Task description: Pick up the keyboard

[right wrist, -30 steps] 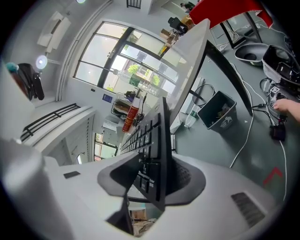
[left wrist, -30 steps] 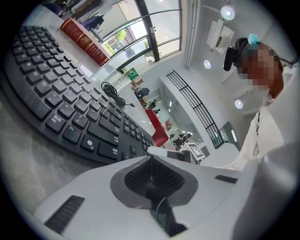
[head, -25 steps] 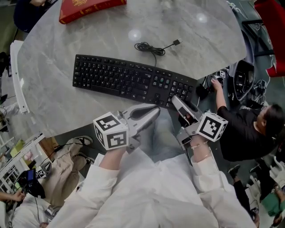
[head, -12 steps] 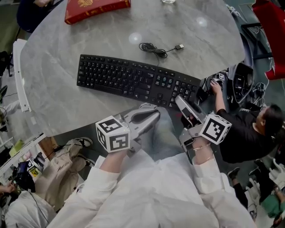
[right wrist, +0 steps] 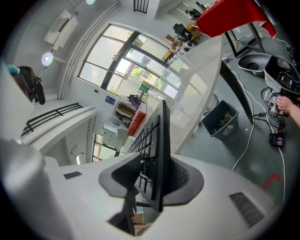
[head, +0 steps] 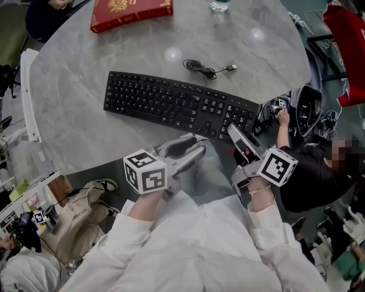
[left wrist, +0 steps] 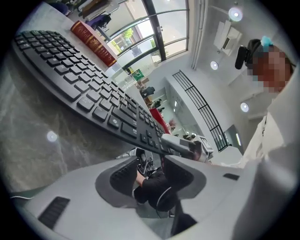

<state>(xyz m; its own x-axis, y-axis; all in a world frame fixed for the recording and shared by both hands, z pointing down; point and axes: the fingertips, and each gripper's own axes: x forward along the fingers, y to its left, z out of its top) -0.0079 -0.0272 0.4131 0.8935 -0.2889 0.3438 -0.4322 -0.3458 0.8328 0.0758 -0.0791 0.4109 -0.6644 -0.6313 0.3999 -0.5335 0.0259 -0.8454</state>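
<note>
Keyboard point(head: 177, 105): black, full-size, lying across round grey marble bench point(head: 85, 131), right end at bench's near-right edge.
Right tongs point(head: 232, 132): jaws have just been closing, now clenched on keyboard's right end, one jaw on key side, other on underside.
Left tongs point(head: 198, 144): jaws have just been opening, now released, nothing between them; off bench's near edge, short of keyboard's near side.
Keyboard cable point(head: 202, 67): coiled on bench behind keyboard.
Red book point(head: 130, 11): far edge of bench, well apart from keyboard.
</note>
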